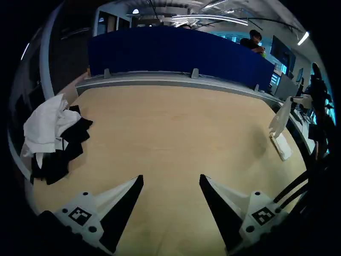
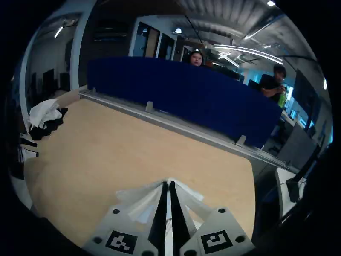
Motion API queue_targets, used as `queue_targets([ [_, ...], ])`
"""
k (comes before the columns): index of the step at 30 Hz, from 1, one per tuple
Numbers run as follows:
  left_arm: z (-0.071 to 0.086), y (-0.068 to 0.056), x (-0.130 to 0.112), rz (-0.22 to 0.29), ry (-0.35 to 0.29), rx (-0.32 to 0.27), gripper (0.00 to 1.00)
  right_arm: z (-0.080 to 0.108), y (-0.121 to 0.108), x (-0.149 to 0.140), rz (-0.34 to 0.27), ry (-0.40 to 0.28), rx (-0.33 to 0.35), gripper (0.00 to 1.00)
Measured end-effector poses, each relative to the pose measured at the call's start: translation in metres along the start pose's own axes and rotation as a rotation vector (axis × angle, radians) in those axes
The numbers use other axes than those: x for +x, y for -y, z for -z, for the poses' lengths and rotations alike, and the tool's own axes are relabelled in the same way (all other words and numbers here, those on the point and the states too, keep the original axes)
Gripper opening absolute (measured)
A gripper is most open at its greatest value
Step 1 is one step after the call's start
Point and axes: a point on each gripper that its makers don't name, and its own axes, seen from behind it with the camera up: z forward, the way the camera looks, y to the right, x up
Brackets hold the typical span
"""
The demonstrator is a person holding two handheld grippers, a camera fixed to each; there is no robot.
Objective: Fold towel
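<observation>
The left gripper (image 1: 170,178) is released: its two fingers stand wide apart w/ nothing between them, and under them there is only the bare wood of the table (image 1: 170,123).

The right gripper (image 2: 167,184) is clenched on the towel (image 2: 143,202). In the right gripper view the two fingers are almost together, w/ only a thin gap, and white cloth bunches around both fingers near the tips and also shows in the gap. The same gripper (image 1: 275,126) is seen far off in the left gripper view, at the right side of the table, tip pointing down. Just under it the towel (image 1: 282,148) lies as a small white piece near the right table edge. From this distance I cannot tell how much of it is lifted.

At the far left corner of the table there is a pile of clothes (image 1: 51,136), white on top and black below, well apart from both grippers; it is also visible in the right gripper view (image 2: 44,115).

A blue divider (image 1: 179,55) runs along the back edge of the table. Behind it, in the bg, a person (image 2: 196,57) looks over the top and another person (image 2: 275,81) is more to the right.
</observation>
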Motion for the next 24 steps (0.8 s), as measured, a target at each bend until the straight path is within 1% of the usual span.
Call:
queue_targets([
  [6,-0.001,-0.006,0.0,-0.008,0.005,0.002,0.98,-0.007,-0.026,-0.002,-0.016,0.008,-0.017,0.05],
  [12,-0.003,-0.011,0.001,-0.006,0.008,0.006,0.98,-0.016,-0.043,-0.006,-0.016,0.026,-0.025,0.05],
  [18,-0.003,-0.014,0.002,-0.003,0.009,0.01,0.98,-0.024,-0.05,-0.007,-0.021,0.029,-0.024,0.05],
  [24,-0.003,-0.019,0.003,-0.01,0.008,0.01,0.98,-0.029,-0.052,-0.006,-0.026,0.028,-0.021,0.05],
])
